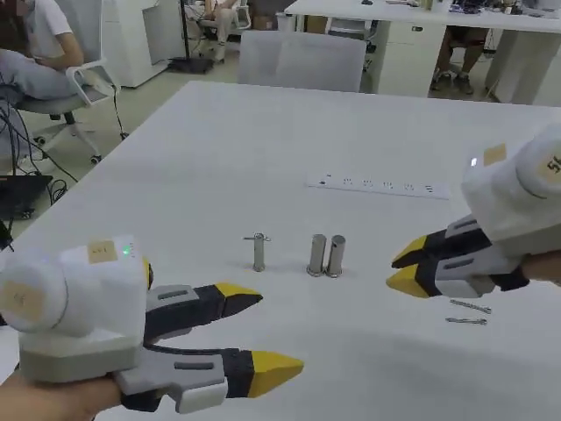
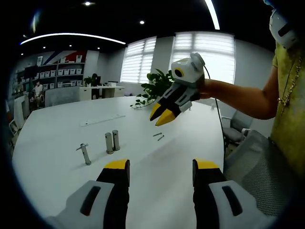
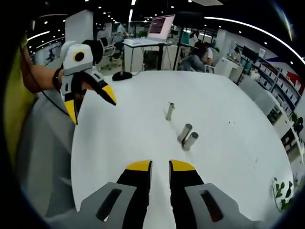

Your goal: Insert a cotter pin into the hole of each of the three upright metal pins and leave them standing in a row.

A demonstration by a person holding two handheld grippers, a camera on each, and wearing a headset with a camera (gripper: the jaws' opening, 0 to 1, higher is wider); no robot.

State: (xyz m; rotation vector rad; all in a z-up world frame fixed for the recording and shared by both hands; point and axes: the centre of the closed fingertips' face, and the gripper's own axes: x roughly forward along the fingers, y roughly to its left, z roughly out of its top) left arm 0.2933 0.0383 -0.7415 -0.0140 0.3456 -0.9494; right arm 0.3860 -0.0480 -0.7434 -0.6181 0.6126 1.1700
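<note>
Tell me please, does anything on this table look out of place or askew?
Slightly. Two bare metal pins stand close together, while the third pin, already carrying a cotter pin, stands apart to their left, so the row is uneven. Two loose cotter pins lie to the right. Nothing is toppled.

Cottered pin point(image 1: 258, 253), two bare pins point(image 1: 317, 254), loose cotters point(image 1: 470, 306)

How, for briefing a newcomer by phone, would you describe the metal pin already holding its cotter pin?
On the white table, find the long power strip; nearer the person stand three upright metal pins. The finished pin stands alone on the head view's left, apart from the close pair, and only it has a cotter pin through its top.
</note>
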